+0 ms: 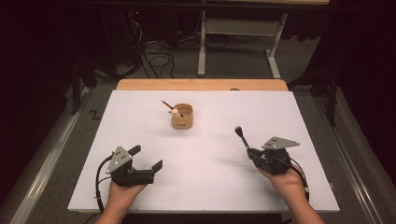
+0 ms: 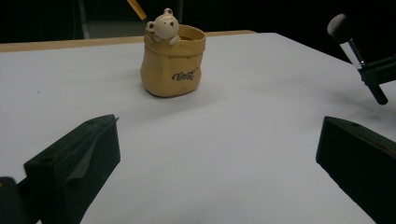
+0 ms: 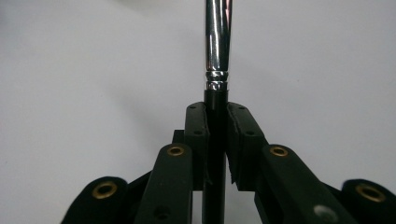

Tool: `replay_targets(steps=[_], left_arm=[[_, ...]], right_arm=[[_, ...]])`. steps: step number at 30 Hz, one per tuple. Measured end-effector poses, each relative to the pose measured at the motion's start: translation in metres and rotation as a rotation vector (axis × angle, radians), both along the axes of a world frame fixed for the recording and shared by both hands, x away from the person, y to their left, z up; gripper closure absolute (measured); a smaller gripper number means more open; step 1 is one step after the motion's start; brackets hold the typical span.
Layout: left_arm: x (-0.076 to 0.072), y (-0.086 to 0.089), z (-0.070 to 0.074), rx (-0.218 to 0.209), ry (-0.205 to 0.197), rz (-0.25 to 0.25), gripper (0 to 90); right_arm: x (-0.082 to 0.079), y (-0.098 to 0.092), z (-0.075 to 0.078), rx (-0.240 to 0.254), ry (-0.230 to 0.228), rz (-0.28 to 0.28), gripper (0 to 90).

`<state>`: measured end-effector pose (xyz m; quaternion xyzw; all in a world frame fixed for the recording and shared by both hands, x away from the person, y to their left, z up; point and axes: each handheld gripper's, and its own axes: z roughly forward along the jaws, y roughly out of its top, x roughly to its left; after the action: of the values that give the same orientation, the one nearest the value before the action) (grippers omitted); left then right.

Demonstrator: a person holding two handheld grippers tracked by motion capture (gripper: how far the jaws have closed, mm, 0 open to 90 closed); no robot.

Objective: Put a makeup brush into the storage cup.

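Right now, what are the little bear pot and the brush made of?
The bear pot looks like glazed ceramic: smooth tan walls with a soft shine, shaped like a sack. The brush seems to have a polished metal collar, bright and mirror-like, on a black handle, probably plastic or painted wood, and dark soft bristles.

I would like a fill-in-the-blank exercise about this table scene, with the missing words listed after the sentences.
1. The right gripper is shut on a makeup ____.
2. A small ____ figure peeks over the rim of the tan pot.
3. The fingers of the left gripper stand ____, with nothing between them.
4. The brush has its bristle end pointing ____ from the person.

Missing words: brush; bear; open; away
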<state>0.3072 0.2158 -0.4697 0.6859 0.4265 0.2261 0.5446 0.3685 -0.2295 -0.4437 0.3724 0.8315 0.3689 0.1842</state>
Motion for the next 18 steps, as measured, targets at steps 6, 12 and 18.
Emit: replay_targets(steps=[6,12,18], left_arm=[[-0.001,0.0,0.001,0.008,-0.011,0.014,0.2],[0.001,0.002,-0.001,0.007,-0.012,0.022,0.2],[0.001,0.0,-0.001,0.017,-0.017,0.021,0.2]], right_arm=[[-0.002,-0.01,-0.004,0.119,-0.038,-0.035,80.6],[-0.008,-0.018,-0.012,0.197,-0.067,-0.033,80.6],[-0.012,-0.022,-0.015,0.24,-0.088,-0.018,80.6]])
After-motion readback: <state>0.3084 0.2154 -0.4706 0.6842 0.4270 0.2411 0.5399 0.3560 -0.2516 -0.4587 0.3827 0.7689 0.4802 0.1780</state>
